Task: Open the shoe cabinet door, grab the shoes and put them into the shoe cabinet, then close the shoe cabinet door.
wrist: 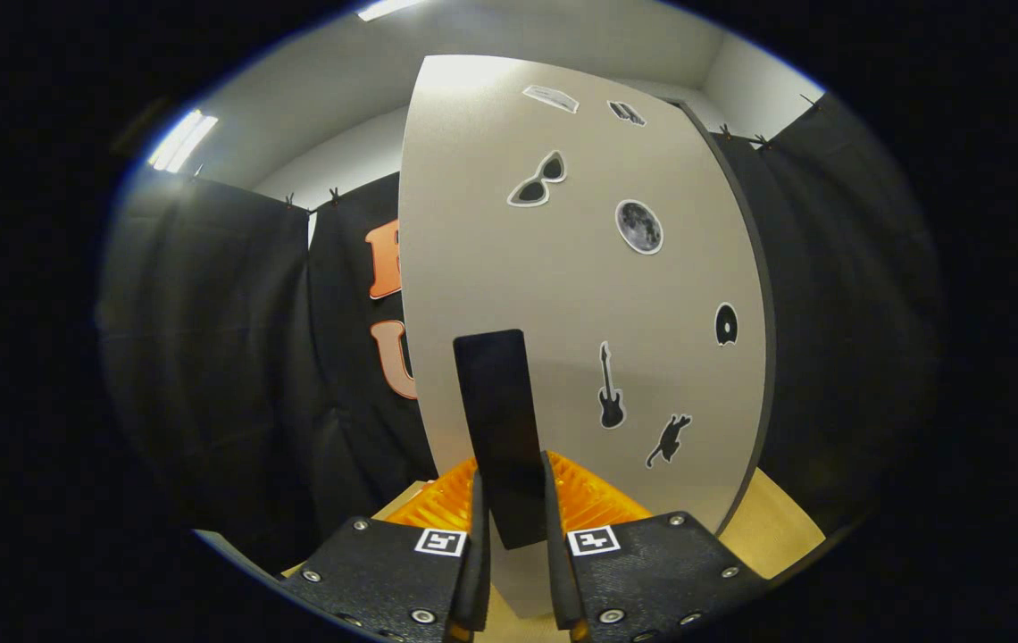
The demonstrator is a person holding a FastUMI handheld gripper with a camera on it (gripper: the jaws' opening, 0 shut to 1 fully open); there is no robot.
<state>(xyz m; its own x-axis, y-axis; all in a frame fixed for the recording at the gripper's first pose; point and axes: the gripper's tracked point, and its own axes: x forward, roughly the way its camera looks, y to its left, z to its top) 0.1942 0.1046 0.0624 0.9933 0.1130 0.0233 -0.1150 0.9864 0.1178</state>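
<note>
Grey and matte, the cabinet door (pixel 563 295) stands just ahead of the gripper (pixel 516 536), facing the camera. A dark upright handle (pixel 502 429) is fixed to the door's lower part. The handle's lower end sits between the two fingers (pixel 477 554), which close against it on either side, so the gripper is nearly closed and grips the handle.

Stickers are scattered over the door face: sunglasses (pixel 538 181), a moon (pixel 638 226), a guitar (pixel 610 388), a cat (pixel 670 439), a small dark disc (pixel 725 323) near the right edge, and two more near the top that are too small to identify. The door's dark right edge (pixel 755 295) is visible along its full height.

Orange ribbed parts (pixel 594 502) of the gripper lie just behind the fingers on both sides of the handle. A light wooden table (pixel 777 531) shows below the door to the right. Black cloth (pixel 214 357) forms the booth wall to the left and right of the door. Ceiling lights (pixel 180 140) are on above.
</note>
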